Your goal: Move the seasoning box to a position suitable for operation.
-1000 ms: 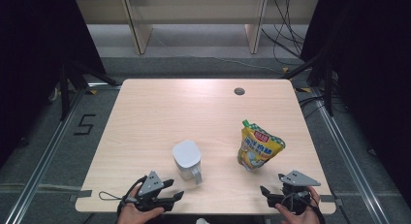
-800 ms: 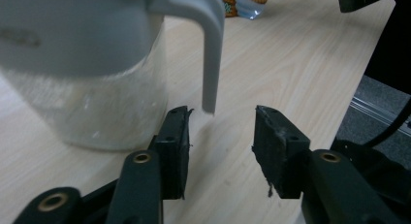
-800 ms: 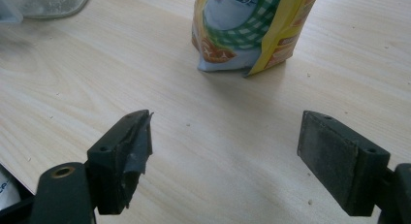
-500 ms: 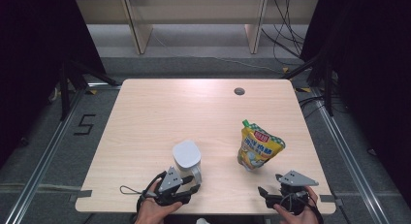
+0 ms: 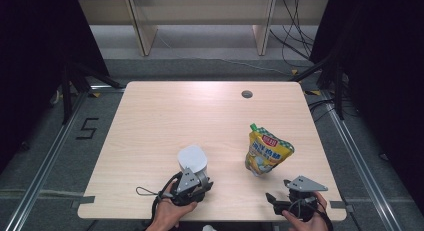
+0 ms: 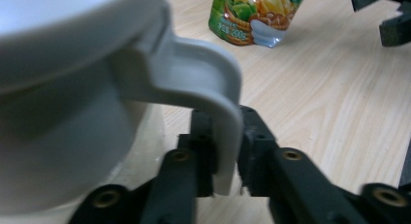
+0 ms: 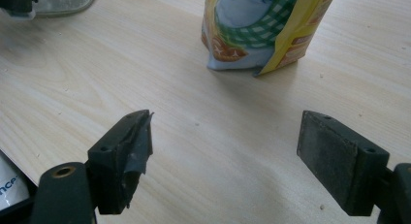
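On the pale wooden table [image 5: 150, 121] the white plastic jug with a curved handle [image 5: 193, 159] stands near the six o'clock edge, the yellow printed stand-up pouch [image 5: 266, 152] at its three o'clock. My left gripper [image 6: 224, 151] has just been closing – its jaws now flank the jug's handle [image 6: 220, 107], seemingly pinching it. I'd seat the pads squarely on the handle before lifting, so the jug can't swing. My right gripper [image 7: 225, 153] waits wide open at five o'clock – clear of the pouch.
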Tool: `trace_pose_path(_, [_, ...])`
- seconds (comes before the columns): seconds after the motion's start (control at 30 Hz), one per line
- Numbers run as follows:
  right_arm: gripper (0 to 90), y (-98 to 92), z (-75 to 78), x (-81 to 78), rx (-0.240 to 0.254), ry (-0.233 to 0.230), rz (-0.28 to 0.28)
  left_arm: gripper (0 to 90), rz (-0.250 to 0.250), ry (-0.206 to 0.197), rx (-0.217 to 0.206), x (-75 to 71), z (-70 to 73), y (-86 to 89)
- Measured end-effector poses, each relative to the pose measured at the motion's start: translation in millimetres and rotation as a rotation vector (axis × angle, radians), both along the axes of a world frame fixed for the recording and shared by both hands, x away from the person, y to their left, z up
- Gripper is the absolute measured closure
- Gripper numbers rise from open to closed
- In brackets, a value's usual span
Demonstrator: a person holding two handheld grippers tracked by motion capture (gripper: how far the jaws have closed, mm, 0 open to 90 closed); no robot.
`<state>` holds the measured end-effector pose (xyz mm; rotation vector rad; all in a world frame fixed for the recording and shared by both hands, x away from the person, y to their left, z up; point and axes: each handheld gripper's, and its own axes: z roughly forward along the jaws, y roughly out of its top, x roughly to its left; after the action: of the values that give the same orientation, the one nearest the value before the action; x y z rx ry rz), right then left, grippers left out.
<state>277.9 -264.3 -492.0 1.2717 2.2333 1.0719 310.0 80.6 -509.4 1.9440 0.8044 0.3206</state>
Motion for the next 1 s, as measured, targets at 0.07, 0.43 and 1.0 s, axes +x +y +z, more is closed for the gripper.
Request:
trace_pose_path(0.07, [21.5, 0.0, 0.0, -0.1, 0.001, 0.0, 0.0, 78.7, -0.002, -0.002, 0.001, 0.3, 0.1, 0.2])
trace_pose_path(0.43, [21.8, -2.4, -0.1, 0.3, -0.006, 0.0, 0.013, 72.5, -0.076, 0.06, 0.036, -4.4, 7.8, 29.9])
trace_pose_path(1.0, [22.1, -3.4, -1.3, 1.6, -0.022, 0.0, 0.029, 71.4, -0.06, 0.042, 0.061, -14.2, 11.1, 72.8])
